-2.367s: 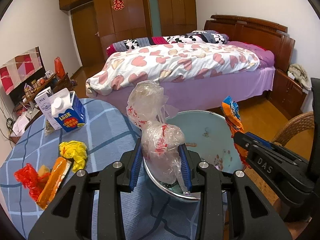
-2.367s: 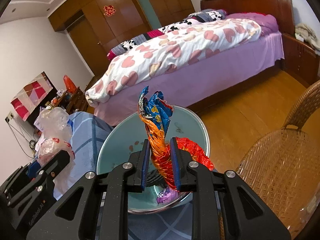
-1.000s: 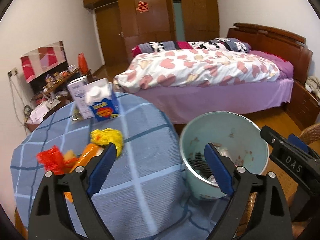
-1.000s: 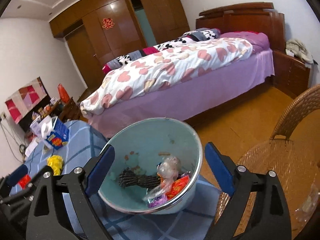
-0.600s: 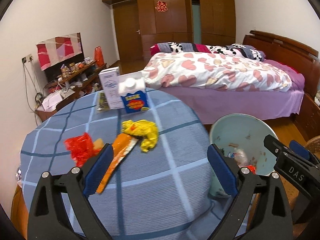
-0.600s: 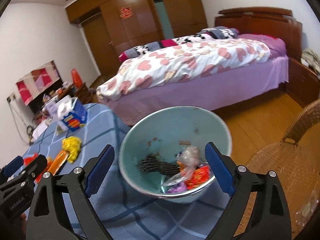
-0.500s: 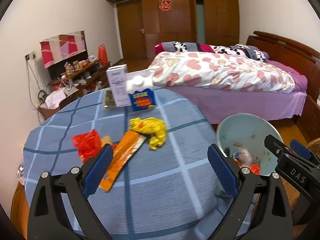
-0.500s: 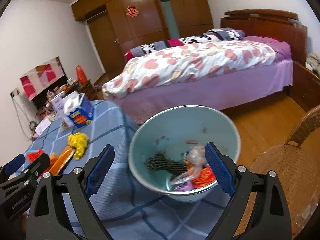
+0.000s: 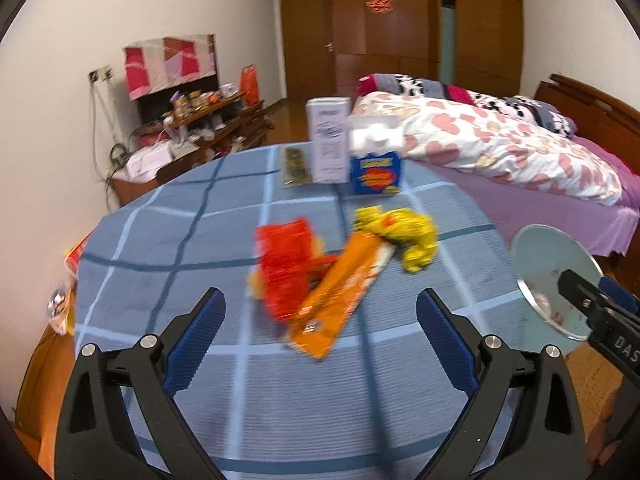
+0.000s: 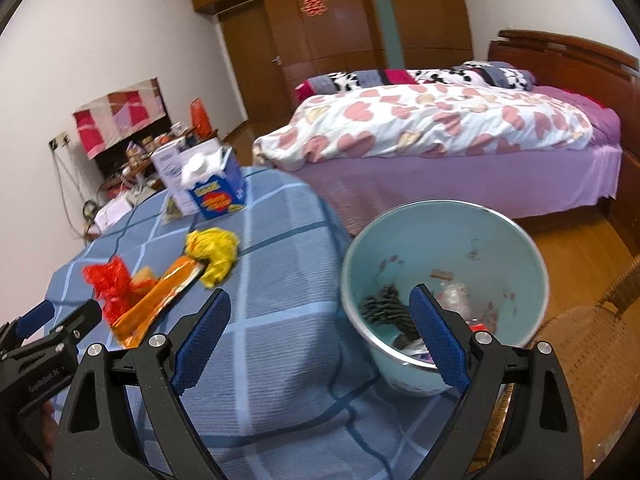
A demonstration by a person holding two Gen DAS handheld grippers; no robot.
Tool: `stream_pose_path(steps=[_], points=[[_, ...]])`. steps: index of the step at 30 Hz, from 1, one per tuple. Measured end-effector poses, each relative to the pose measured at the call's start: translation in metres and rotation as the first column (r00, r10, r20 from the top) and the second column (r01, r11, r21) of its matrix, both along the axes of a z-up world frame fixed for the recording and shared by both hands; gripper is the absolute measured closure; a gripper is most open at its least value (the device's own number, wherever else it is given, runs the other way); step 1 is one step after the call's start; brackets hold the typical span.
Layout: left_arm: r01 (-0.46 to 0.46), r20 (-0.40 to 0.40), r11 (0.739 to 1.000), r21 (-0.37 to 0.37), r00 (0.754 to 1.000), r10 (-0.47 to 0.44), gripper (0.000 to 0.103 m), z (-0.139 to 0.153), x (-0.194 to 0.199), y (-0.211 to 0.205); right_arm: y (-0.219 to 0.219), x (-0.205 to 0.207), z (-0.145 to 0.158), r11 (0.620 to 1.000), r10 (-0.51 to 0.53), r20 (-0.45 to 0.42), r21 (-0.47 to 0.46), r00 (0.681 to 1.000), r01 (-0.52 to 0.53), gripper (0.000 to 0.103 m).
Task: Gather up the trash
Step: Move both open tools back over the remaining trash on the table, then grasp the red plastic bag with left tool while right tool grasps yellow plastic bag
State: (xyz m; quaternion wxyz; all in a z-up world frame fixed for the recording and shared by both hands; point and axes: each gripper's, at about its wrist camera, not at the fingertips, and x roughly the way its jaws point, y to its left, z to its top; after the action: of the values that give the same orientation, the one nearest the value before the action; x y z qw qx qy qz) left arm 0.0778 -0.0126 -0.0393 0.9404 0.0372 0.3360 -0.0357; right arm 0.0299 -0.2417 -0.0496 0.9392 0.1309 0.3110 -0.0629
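On the blue checked tablecloth (image 9: pixel 224 256) lie a crumpled red wrapper (image 9: pixel 286 268), a long orange wrapper (image 9: pixel 340 296) and a crumpled yellow wrapper (image 9: pixel 404 234). My left gripper (image 9: pixel 320 326) hangs open just short of the red and orange wrappers, nothing between its pads. The pale blue bin (image 10: pixel 444 252) stands at the table's right edge with dark and clear trash inside. My right gripper (image 10: pixel 320 326) is open and empty, between the wrappers (image 10: pixel 160 296) and the bin. The bin (image 9: pixel 552 276) shows at the right in the left wrist view.
A blue juice carton (image 9: pixel 376 160) and a white box (image 9: pixel 328 144) stand at the table's far side. A bed with a heart-print quilt (image 10: pixel 440 120) lies beyond. A wicker chair (image 10: pixel 592 344) stands right of the bin. A cluttered sideboard (image 9: pixel 192 128) lines the left wall.
Both grippers let their trash go into the bin and opened. Both have since swung left from the bin toward the wrappers on the cloth.
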Motion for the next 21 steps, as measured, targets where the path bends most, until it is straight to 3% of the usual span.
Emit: stream_pose_path(steps=[5,10,17,21], points=[[-0.046,-0.021,0.999,-0.006,0.999,0.046,0.011,-0.009,0.006,0.039,0.024,0.012,-0.005,0.997,0.071,-0.019,-0.009,0.997,-0.072,0.018],[-0.076,-0.05,0.996,-0.046,0.996,0.073,0.019,-0.017,0.014,0.068,0.04,0.027,-0.012,0.992,0.127,-0.043,0.007,0.991,-0.127,0.033],[-0.021,-0.072,0.996,-0.083,0.997,0.015,0.023,-0.021,0.037,0.055,0.054,0.05,-0.016,0.986,0.168,-0.056,0.016,0.984,-0.168,0.035],[-0.005,-0.117,0.996,-0.093,0.993,-0.006,0.034,-0.036,0.059,0.036,0.056,0.056,-0.017,0.984,0.178,-0.059,0.015,0.982,-0.178,0.035]])
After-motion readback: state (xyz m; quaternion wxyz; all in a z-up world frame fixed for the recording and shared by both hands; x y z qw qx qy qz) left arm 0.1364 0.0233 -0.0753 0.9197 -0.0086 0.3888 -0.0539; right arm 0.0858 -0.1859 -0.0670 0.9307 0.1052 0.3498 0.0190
